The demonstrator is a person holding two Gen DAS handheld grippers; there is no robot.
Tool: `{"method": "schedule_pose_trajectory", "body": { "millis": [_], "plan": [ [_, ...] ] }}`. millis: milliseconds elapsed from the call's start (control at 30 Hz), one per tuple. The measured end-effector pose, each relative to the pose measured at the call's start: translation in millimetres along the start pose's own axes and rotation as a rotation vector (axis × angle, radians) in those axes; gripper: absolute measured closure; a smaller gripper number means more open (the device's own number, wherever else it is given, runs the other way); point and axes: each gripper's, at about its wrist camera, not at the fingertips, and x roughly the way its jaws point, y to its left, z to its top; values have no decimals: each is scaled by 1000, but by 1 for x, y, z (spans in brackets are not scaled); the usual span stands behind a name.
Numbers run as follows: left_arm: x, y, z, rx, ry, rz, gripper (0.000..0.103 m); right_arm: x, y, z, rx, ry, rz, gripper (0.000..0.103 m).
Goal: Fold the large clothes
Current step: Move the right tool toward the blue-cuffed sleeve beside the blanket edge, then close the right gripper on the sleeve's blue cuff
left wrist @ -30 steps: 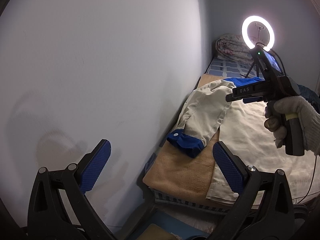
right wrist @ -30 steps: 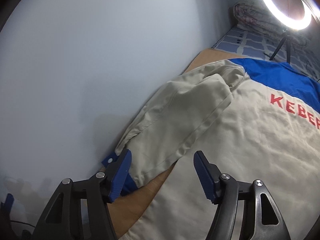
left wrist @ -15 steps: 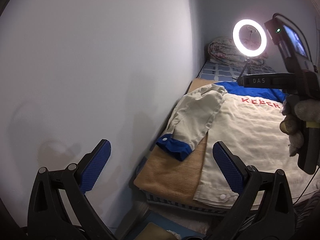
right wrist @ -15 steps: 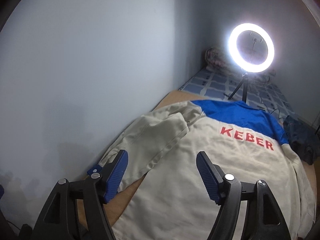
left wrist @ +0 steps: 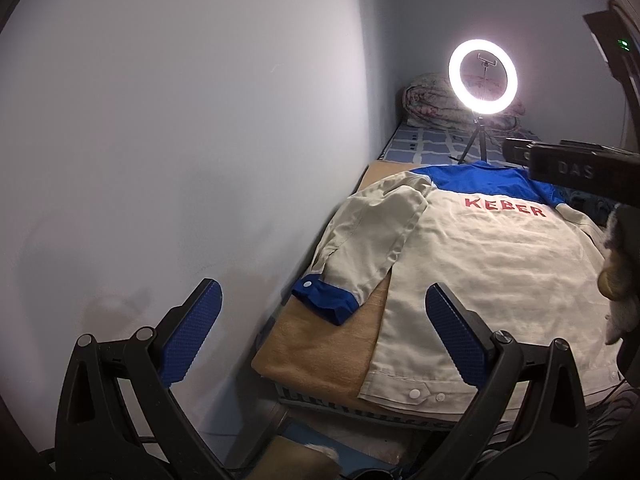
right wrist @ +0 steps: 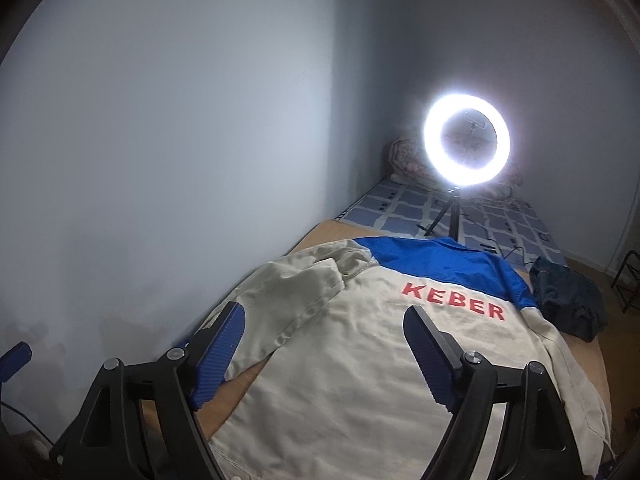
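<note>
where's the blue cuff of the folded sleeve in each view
Left wrist: the blue cuff lies lower centre, on the tan blanket between the jaws.
Right wrist: almost hidden behind the left-hand jaw; only a blue sliver shows, lower left.
Shared landmark: the red KEBER lettering.

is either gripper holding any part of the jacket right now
No. The left gripper and right gripper are both open and empty, above the jacket.

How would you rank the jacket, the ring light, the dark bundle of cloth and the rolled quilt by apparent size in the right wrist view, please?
1. jacket, by far the largest.
2. ring light.
3. dark bundle of cloth, close to the ring light; order unsure.
4. rolled quilt, partly hidden behind the light and farthest away, so unsure.
</note>
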Motion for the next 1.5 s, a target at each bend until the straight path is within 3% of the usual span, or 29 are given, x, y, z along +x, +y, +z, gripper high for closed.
{"method": "schedule_pose_trajectory", "body": {
  "millis": [533,733,1033,1133,1333,1500],
  "plan": [
    [-18,-11,3,-1,-20,-5,0,-36,-34,-23,8,-19,-53,17],
    [-17,-8,3,-1,-19,-3,0,-26,-37,-24,13,2,8,16],
    [5,29,-29,-3,18,72,0,62,-7,-16,18,160,336,17],
    [21,49,-49,-24,80,68,0,107,16,-14,35,249,429,22],
    [40,67,-78,-62,124,58,5,197,72,-29,115,467,596,37],
    [63,71,-91,-98,190,19,16,264,109,-65,241,660,625,43]
  ]
}}
